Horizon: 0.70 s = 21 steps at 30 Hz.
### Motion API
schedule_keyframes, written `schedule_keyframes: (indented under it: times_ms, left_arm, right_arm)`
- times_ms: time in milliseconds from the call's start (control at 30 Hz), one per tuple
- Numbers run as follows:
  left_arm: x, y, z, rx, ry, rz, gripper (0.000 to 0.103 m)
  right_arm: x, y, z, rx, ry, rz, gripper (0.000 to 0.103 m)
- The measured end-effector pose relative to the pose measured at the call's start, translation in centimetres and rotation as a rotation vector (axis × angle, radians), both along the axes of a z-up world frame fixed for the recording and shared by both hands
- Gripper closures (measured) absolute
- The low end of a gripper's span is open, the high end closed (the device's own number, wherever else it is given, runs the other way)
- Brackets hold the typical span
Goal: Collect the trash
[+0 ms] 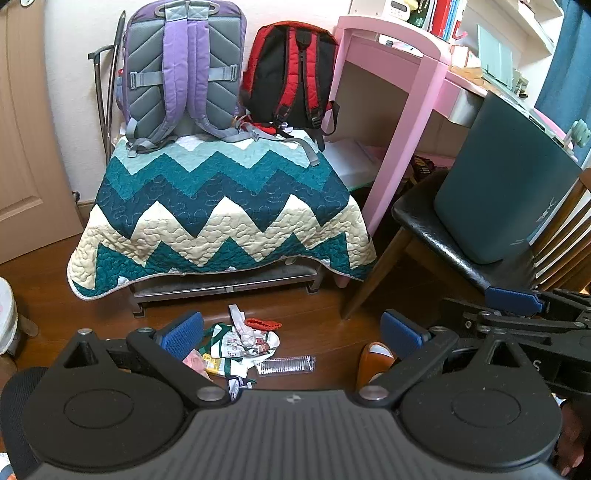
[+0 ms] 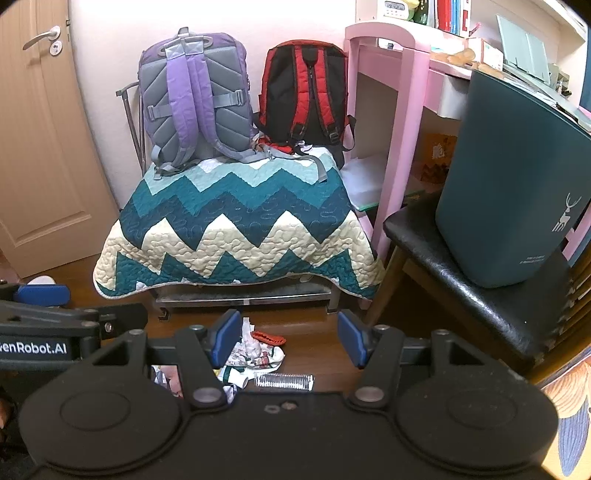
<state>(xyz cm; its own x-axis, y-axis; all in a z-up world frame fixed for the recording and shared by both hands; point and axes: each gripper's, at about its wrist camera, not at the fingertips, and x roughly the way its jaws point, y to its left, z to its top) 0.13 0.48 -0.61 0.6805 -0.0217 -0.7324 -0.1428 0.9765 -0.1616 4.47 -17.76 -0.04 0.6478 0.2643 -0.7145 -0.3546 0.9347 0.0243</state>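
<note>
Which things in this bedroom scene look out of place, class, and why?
A pile of wrappers and a clear plastic tray lie strewn on the wooden floor before the quilt-covered bench. Oddly, the teal bin stands on the chair.

A dark wooden floor [image 1: 314, 317] runs up to a pale wall [image 1: 85, 33], with a light wood door [image 2: 40, 129] on the left. A low bench under a zigzag quilt [image 1: 221, 206] stands against the wall and bears a purple backpack [image 1: 183, 70] and a red backpack [image 1: 293, 74]. To the right stand a pink desk [image 1: 406, 92] and a black-seated chair [image 2: 461, 273].
</note>
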Motion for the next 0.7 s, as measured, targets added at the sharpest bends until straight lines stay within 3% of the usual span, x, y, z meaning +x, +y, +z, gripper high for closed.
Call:
schedule_keyframes:
  times_ms: [700]
  left_arm:
    - [0.15, 0.69, -0.67, -0.04, 0.033, 0.015, 0.0]
  right_arm:
    - [0.78, 0.63, -0.83, -0.011, 0.048, 0.034, 0.045]
